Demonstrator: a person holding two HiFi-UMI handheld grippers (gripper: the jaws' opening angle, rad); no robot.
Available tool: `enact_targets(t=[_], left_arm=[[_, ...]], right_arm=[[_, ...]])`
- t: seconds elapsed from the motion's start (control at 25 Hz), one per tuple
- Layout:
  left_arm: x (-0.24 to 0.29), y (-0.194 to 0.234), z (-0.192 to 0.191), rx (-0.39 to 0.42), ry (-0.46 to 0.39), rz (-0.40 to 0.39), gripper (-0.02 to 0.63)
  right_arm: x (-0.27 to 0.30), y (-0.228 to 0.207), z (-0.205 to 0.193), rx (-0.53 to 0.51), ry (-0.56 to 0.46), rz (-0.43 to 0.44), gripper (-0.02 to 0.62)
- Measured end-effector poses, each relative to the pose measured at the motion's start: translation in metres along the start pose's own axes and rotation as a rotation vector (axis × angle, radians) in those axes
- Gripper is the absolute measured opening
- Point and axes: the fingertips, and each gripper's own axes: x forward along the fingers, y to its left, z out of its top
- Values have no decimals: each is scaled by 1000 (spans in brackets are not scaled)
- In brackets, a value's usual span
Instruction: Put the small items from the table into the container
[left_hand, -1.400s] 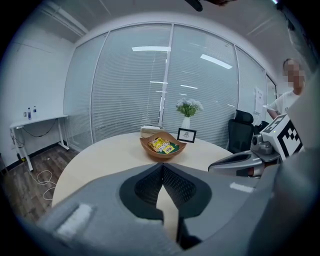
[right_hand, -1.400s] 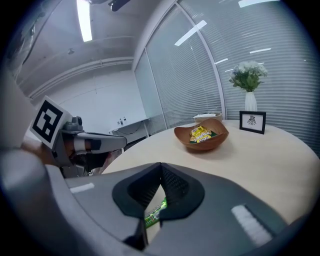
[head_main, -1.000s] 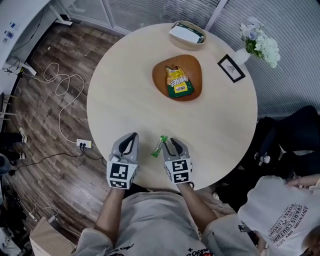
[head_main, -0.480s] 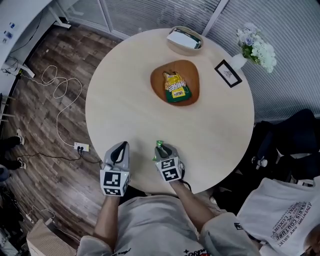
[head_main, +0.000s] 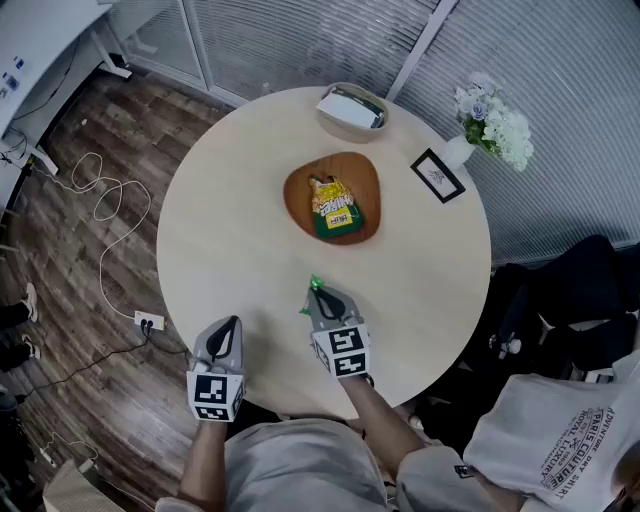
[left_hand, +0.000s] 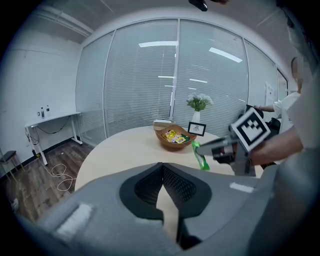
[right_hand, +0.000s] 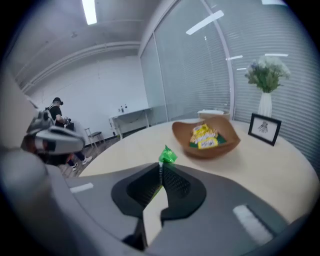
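Green sachet (right_hand: 167, 155) clamped in the closed right gripper (right_hand: 161, 169) above the near table (head_main: 230, 240), left gripper (left_hand: 162, 167) pressed together and empty beside it: transport step, apparently; next, carry forward to the wooden bowl (head_main: 300, 180) mid-table and release over it.

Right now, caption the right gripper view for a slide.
Right gripper, jaws shut on a small green plastic sachet, facing the brown wooden bowl of yellow snack packets.

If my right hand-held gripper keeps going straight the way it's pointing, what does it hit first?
Probably the bare table, since the right hand-held gripper, shut on a green packet, tilts downward. The wooden bowl sits right of that line, though depth is unclear.
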Motion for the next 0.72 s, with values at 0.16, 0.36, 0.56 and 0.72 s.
enact_targets(t=[0.16, 0.36, 0.56, 0.72], left_arm=[[-1, -1, -2, 0, 9, 3, -3], [-8, 5, -5, 0, 10, 24, -3], [-14, 14, -2, -11, 4, 50, -3], [-18, 19, -3, -18, 5, 57, -3]], right_arm=[[15, -65, 75, 2, -106, -99, 18], [45, -111, 107, -9, -98, -157, 18], [69, -122, 109, -35, -52, -162, 17], [79, -121, 107, -52, -31, -173, 18]])
